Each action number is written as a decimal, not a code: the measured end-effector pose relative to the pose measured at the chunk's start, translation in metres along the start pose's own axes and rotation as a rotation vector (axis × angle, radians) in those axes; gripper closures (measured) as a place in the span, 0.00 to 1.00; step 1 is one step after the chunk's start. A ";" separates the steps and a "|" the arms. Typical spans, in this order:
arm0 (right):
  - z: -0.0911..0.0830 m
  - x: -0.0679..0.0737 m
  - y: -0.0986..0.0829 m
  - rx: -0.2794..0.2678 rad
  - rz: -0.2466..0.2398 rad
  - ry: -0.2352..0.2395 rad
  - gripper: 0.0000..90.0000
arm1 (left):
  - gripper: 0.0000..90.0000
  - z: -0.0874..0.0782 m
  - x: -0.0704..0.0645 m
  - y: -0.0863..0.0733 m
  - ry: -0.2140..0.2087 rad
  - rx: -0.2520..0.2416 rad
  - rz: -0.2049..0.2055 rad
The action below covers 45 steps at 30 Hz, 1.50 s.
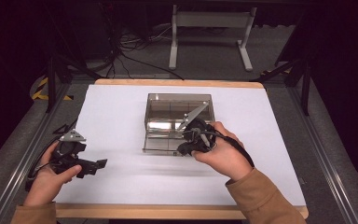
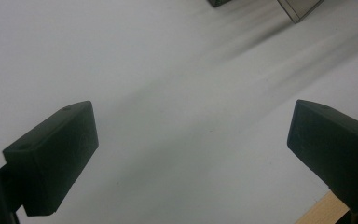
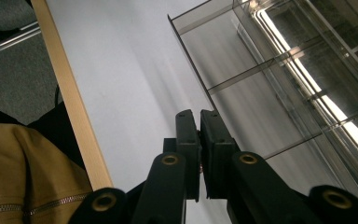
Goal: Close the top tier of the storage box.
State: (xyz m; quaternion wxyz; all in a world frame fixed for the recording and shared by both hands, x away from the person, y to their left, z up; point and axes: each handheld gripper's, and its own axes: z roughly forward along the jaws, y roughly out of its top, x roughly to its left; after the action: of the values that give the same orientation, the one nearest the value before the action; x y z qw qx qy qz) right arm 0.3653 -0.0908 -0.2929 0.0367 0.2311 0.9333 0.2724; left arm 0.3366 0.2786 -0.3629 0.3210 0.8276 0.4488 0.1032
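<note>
We see clear box [image 1: 179, 122] mid-table on white sheet [image 1: 121, 112], drawer part pulled toward us; compartments w/ dividers look bare as far as we can tell. R gripper [image 1: 186, 148] at drawer's front edge, jaws pressed together; in R gripper view [image 3: 199, 122] thin wall sits right by jaw tips, can't tell if pinched. L gripper [image 1: 98, 165] low over sheet, well apart from box, jaws spread wide [image 2: 191, 140], nothing between. R gripper view adds tan sleeve [image 3: 23, 172], wooden table edge [image 3: 70, 93].
</note>
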 end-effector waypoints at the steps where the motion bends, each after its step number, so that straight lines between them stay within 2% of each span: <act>1: 0.000 -0.002 0.001 -0.014 0.000 0.000 0.97 | 0.03 0.000 0.000 0.000 0.000 0.000 -0.001; 9: 0.004 -0.008 0.005 -0.042 0.010 -0.007 0.97 | 0.03 0.000 0.000 0.000 0.000 -0.001 -0.001; 19: 0.011 -0.018 0.012 -0.047 0.020 -0.030 0.97 | 0.03 0.000 0.001 0.000 -0.003 0.001 0.000; 29: 0.022 -0.026 0.016 -0.033 0.026 -0.064 0.97 | 0.03 0.000 0.001 0.000 -0.002 -0.001 -0.003; 45: 0.042 -0.037 0.016 0.000 0.047 -0.075 0.97 | 0.03 -0.001 0.001 -0.001 -0.001 -0.001 -0.004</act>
State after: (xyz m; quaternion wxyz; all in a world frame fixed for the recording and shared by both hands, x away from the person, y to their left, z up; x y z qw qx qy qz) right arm 0.4130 -0.0752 -0.3225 0.0653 0.2633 0.9255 0.2642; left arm 0.3366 0.2802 -0.3629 0.3220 0.8266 0.4502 0.1022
